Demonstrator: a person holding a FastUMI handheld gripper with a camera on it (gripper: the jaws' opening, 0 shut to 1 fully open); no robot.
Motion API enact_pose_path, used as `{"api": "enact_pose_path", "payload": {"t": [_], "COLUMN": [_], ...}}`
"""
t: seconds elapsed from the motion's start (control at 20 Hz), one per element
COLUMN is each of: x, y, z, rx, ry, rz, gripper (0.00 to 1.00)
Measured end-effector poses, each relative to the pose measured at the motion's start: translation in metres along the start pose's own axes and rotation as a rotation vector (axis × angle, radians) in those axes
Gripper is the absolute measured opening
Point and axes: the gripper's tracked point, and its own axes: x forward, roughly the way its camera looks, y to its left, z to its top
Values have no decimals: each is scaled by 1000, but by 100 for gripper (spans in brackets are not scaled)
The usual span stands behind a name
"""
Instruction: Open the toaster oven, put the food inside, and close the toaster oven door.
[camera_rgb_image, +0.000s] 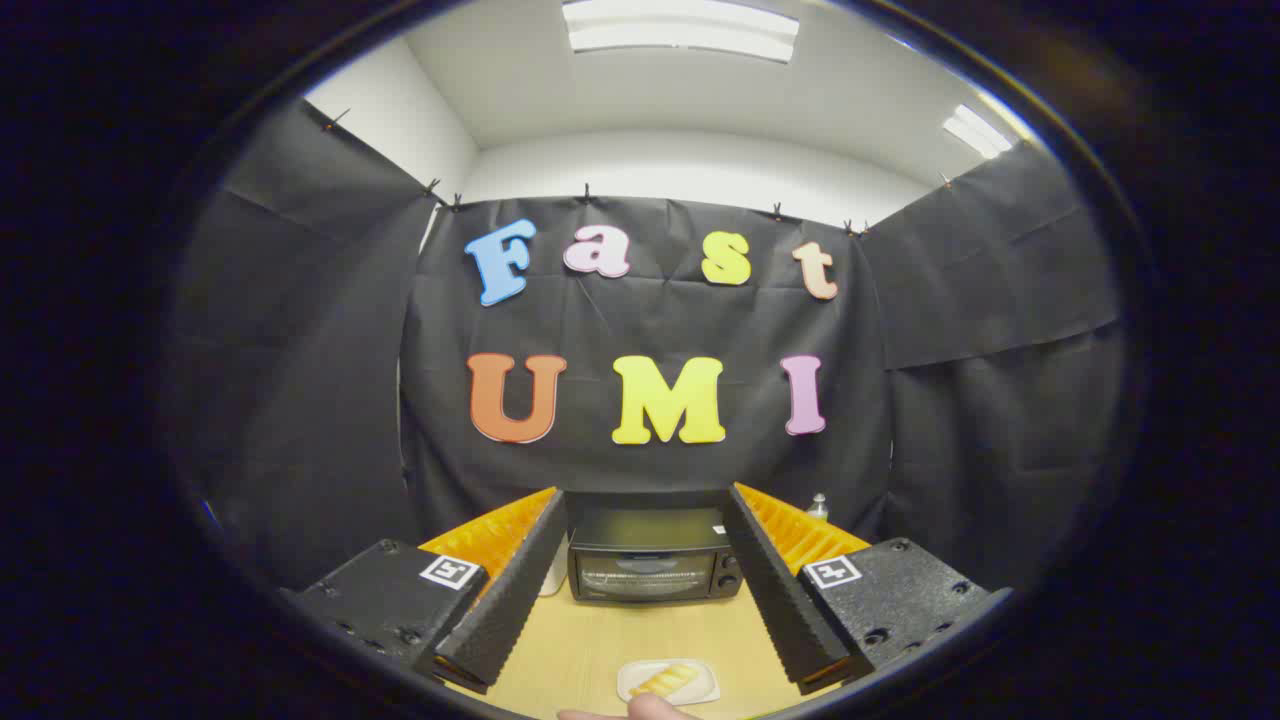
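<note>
A black toaster oven (652, 562) stands at the far end of a wooden table (600, 640), its glass door shut, framed between my two fingers and well beyond them. Nearer to me, a small white plate (700, 688) lies on the table with a yellow piece of food (664, 680) on it. My gripper (650, 520) is open and holds nothing; it is raised above the table, with plate and oven both seen through the wide gap between the fingers.
A person's fingertip (640, 709) shows at the table's near edge, just below the plate. A small bottle top (818, 505) peeks out behind my right finger, beside the oven. Black cloth walls close in the booth on three sides.
</note>
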Motion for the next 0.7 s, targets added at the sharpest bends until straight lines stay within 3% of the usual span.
{"api": "enact_pose_path", "payload": {"t": [0.25,0.7], "x": [14,6], "y": [8,18], "z": [-10,10], "rx": [13,-6], "ry": [39,-69], "rz": [20,38], "gripper": [100,100]}}
